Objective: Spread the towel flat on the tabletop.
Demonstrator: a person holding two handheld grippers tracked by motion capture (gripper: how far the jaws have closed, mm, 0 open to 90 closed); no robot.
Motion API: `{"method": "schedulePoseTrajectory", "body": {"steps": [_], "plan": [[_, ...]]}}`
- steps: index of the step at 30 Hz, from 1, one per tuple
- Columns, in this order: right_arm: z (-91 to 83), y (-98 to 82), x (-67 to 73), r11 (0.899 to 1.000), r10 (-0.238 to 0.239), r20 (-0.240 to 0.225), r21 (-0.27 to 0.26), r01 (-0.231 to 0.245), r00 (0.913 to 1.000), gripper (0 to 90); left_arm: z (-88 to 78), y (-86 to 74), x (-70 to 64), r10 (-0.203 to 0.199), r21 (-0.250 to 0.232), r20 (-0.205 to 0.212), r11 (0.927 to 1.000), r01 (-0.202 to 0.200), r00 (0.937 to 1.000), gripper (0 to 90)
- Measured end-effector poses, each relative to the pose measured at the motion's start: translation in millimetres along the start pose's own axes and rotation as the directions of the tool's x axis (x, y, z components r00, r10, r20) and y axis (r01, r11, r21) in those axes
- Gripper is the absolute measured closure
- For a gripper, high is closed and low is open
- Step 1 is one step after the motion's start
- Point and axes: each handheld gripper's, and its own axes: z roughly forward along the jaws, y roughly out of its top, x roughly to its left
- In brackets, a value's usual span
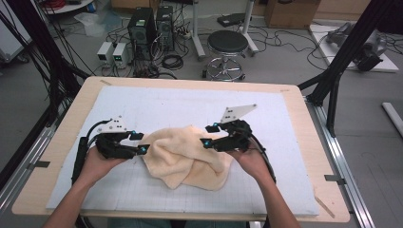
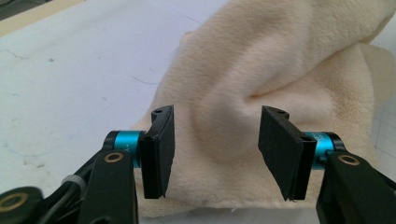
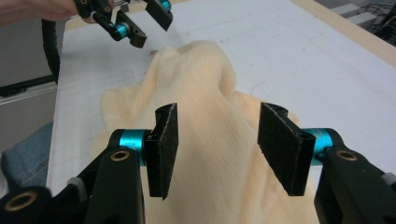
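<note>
A fluffy cream towel [image 1: 186,156] lies crumpled on the white gridded mat [image 1: 157,107]; left tool [image 1: 141,142] and right tool [image 1: 209,135] flank it, jaws spread.

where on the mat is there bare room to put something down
The widest free patch is the far strip of the white mat, between the towel and the table's back edge. The near right corner, beside the right gripper, is bare too. It is crowded mid-mat, where the left gripper and the right one flank the crumpled towel.
</note>
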Motion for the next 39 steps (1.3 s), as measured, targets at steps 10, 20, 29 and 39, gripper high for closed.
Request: {"method": "schedulePoseTrajectory", "body": {"steps": [10, 20, 29, 39], "plan": [[26.0, -48.8, -9.5, 0.989, 0.040, -0.035, 0.144, -0.034, 0.9986, 50.7, 50.9, -16.4, -21.1, -0.007, 0.117, 0.066, 0.9932, -0.001, 0.9978, 46.7], [34.5, -57.8, -11.6, 0.993, 0.061, -0.085, 0.102, -0.053, 0.9945, 77.3, 52.6, -19.1, -19.2, -0.005, 0.120, 0.052, 0.9928, -0.001, 0.9987, 81.8], [-9.8, -30.1, -18.3, 0.999, 0.016, 0.041, 0.044, -0.018, 0.9990, 78.9, -5.2, 11.7, 12.0, -0.032, -0.020, -0.070, 0.9993, 0.031, 0.9970, 82.3], [-50.4, 13.6, -10.5, 0.997, -0.066, 0.117, -0.026, 0.069, 0.9910, 79.6, -36.8, 64.8, 21.7, 0.021, -0.072, -0.124, 0.9969, -0.030, 0.9921, 82.6]]}}
